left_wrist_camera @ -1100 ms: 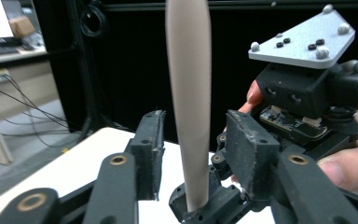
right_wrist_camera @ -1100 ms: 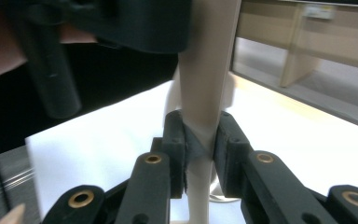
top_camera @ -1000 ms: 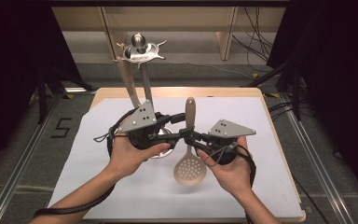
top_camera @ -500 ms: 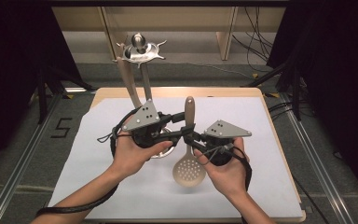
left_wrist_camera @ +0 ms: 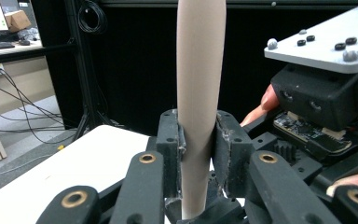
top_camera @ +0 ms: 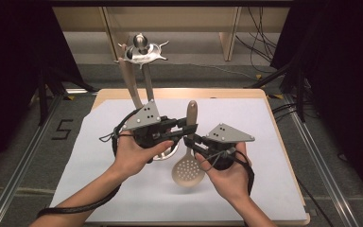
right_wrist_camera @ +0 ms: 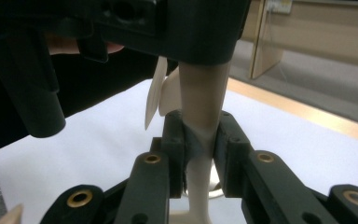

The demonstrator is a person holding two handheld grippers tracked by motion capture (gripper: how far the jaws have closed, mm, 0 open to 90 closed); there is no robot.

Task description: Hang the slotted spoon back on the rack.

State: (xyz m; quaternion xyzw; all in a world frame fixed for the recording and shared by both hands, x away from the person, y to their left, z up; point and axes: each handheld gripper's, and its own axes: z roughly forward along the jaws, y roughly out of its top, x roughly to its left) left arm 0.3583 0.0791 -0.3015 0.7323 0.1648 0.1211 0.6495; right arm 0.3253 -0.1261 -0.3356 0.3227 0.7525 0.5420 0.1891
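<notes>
A beige slotted spoon (top_camera: 187, 172) hangs over the white sheet, handle (top_camera: 192, 111) pointing away from me. My left gripper (top_camera: 188, 127) comes in from the left. Its jaws have just been closing, and in the left gripper view both pads (left_wrist_camera: 173, 140) press on the handle (left_wrist_camera: 200, 70), left gripper (left_wrist_camera: 198, 140) shut on it. My right gripper (top_camera: 189, 140) reaches in from the right and grips the same handle just below. In the right gripper view the pads (right_wrist_camera: 175, 137) squeeze the thinner neck (right_wrist_camera: 204, 93), right gripper (right_wrist_camera: 200, 140) shut on it.
A utensil stand with a shiny metal top (top_camera: 142, 49) rises at the table's far side. A wooden utensil (top_camera: 131, 87) and a metal one (top_camera: 148, 87) hang from it, their lower ends behind my left hand. The white sheet (top_camera: 274, 156) covers the wooden table (top_camera: 231, 93).
The left gripper's jaws have drawn in onto the spoon handle. Both hands and the spoon stay where they were.
</notes>
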